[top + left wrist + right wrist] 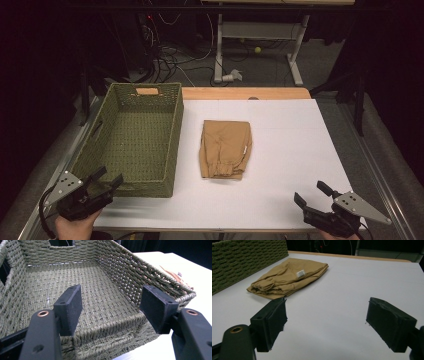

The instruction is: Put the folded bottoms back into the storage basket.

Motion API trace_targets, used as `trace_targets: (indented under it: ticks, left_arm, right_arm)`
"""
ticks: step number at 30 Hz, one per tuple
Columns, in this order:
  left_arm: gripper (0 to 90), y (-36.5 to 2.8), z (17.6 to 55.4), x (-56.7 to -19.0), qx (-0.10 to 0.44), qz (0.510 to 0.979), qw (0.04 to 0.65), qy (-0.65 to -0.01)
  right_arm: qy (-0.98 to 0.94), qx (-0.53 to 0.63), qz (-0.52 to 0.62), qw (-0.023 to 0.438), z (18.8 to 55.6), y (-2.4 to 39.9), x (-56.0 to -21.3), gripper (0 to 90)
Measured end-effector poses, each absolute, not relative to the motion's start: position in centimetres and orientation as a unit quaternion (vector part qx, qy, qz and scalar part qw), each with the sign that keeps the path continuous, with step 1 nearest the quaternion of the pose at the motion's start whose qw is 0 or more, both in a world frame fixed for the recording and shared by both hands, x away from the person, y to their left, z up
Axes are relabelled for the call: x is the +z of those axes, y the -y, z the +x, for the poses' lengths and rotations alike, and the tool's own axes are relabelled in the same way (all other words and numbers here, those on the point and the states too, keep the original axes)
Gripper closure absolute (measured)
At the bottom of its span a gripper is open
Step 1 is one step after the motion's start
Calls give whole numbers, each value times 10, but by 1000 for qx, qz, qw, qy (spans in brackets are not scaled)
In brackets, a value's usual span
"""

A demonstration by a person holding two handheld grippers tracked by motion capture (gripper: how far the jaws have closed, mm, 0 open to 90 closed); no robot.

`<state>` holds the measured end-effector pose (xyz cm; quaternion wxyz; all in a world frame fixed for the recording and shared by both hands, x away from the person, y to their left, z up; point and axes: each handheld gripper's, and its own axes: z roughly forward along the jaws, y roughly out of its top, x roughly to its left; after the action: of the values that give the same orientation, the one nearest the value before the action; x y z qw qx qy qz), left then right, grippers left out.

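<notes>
A folded tan garment (225, 149) with a small white label lies flat in the middle of the white table (280, 190); it also lies ahead and left in the right gripper view, folded garment (287, 277). An empty green woven basket (131, 137) stands to its left. My left gripper (109, 178) is held open at the basket's near left corner, its jaws over the near rim (112, 325) with nothing between them. My right gripper (311, 194) is open at the table's near right edge, well short of the garment, jaws empty.
The basket (242, 265) wall borders the garment's left side. Past the table's wooden far edge (245, 93) lie cables, a desk frame (260, 45) and a small yellow ball (258, 49) on the floor. White tabletop stretches to the right of the garment.
</notes>
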<state>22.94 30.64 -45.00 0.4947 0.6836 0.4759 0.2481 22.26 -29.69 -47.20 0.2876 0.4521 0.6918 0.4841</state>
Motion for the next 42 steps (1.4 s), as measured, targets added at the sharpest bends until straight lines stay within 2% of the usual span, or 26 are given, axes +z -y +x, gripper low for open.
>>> trace_targets:
  ticks: [42]
  left_arm:
    - [317,-285,233,-445,244,697,499,-453]
  right_arm:
    - [-695,485,455,271,225,296,-473,181]
